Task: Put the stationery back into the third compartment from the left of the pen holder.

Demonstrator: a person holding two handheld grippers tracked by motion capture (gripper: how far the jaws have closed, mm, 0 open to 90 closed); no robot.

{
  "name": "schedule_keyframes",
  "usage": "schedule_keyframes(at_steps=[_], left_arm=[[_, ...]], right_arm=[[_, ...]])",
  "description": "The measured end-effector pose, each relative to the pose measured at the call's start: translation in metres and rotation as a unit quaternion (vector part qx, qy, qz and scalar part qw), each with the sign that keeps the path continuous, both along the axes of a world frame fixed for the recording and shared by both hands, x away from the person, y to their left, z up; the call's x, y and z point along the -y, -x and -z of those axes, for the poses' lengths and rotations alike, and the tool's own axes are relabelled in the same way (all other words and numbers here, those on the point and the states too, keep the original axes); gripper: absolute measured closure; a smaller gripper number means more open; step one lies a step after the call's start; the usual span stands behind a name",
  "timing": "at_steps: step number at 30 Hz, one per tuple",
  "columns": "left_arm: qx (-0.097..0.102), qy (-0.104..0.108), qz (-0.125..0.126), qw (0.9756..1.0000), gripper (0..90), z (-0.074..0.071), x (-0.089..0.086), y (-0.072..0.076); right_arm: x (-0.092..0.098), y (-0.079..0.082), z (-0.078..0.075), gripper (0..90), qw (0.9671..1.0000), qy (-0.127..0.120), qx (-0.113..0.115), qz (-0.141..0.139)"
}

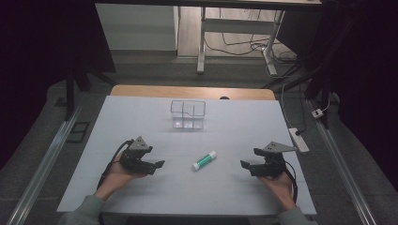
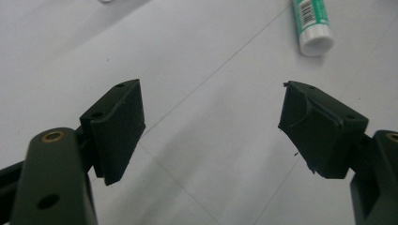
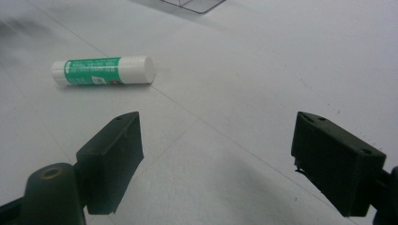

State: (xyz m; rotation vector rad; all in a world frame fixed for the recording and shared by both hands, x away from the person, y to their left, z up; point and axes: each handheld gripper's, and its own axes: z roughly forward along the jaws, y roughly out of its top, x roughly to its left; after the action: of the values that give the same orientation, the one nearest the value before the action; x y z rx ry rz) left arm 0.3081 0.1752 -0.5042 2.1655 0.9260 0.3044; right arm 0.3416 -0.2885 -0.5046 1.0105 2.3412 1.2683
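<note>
A green and white glue stick [image 1: 204,161] lies on its side on the white table [image 1: 141,117], between the two grippers. My left gripper [image 1: 158,165] rests to its left, held in a hand, jaws open and empty. My right gripper [image 1: 245,165] rests to the stick's right, also open and empty. In the left gripper view the glue stick [image 2: 312,23] lies ahead at the upper right, beyond the left gripper [image 2: 211,124]. In the right gripper view the glue stick [image 3: 103,70] lies ahead at the upper left, beyond the right gripper [image 3: 216,145].
A clear plastic box with compartments [image 1: 188,114] stands at the back middle of the table; its corner [image 3: 195,4] shows in the right gripper view. Beyond the table are a desk frame [image 1: 202,42], cables and a power strip [image 1: 299,139] on the floor.
</note>
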Motion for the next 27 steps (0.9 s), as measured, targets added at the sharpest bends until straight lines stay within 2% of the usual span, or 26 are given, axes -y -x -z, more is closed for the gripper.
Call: schedule_keyframes(at_steps=[6,15,27], left_arm=[[0.0,0.001,0.006,1.0,22.0,-0.003,0.008,-0.004],[-0.002,-0.009,0.012,0.9999,22.3,-0.005,0.023,-0.008],[-0.007,-0.016,0.044,0.9989,22.4,-0.008,0.056,-0.02]], right_arm=[[0.0,0.003,0.0,16.5,0.9999,0.011,0.004,0.001],[-0.002,0.002,-0.001,18.2,0.9999,0.004,0.014,-0.005],[0.001,0.003,0.0,18.3,0.9999,0.009,0.008,0.0]])
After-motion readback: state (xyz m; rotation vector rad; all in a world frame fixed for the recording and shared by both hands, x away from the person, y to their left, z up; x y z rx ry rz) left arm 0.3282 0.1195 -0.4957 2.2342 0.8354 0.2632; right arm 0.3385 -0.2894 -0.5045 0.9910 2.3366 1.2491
